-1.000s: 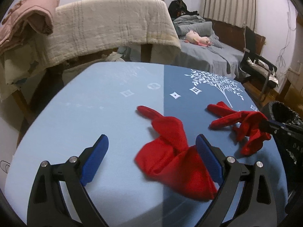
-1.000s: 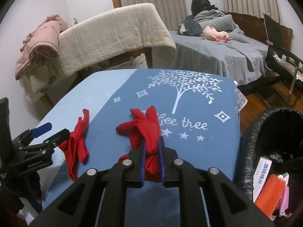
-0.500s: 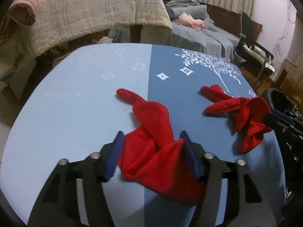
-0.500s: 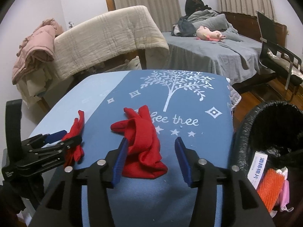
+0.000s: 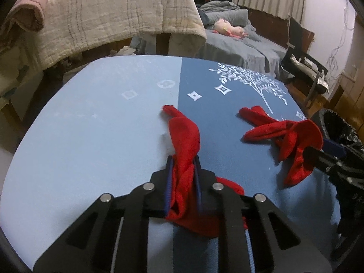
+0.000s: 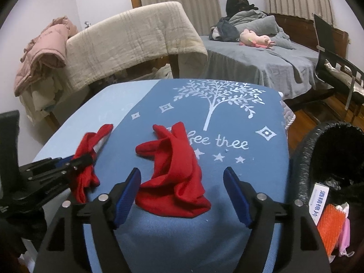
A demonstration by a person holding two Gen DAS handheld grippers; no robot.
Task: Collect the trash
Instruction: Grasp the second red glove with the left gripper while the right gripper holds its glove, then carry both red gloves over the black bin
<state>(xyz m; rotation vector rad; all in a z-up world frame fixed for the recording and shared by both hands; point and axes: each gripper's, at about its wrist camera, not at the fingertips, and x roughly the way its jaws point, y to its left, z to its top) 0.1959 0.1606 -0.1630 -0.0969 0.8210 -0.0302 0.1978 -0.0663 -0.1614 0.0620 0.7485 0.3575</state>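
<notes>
My left gripper (image 5: 183, 166) is clamped tight on a red cloth (image 5: 184, 136); the fabric is bunched between its blue pads (image 5: 168, 182) and trails out toward twelve o'clock across the table (image 5: 95, 122), right on the seam where the light blue half of the cover meets the dark blue half. A fold of it also spills out under the tool at about five o'clock.

My right gripper (image 6: 182, 195) has its jaws opening, spread wide. A second red cloth (image 6: 175, 170) lies crumpled on the dark blue cover between them, and neither pad (image 6: 126, 195) presses on it. It stretches toward eleven o'clock, ending just short of the white tree print (image 6: 218, 97).

From the right wrist view, the left tool sits at nine o'clock with its cloth hanging from the tips. From the left wrist view, the second cloth lies at three o'clock.

A bin lined with a black bag (image 6: 318, 150) stands just past the table edge at three to four o'clock in the right wrist view, with an orange mesh piece (image 6: 329, 229) and a white labelled packet (image 6: 318, 202) inside it.

Beyond the table at twelve o'clock, a cream blanket (image 6: 136, 43) hangs over some furniture, and a grey bed (image 6: 261, 61) with a pink plush toy (image 6: 254, 38) lies at one o'clock.
</notes>
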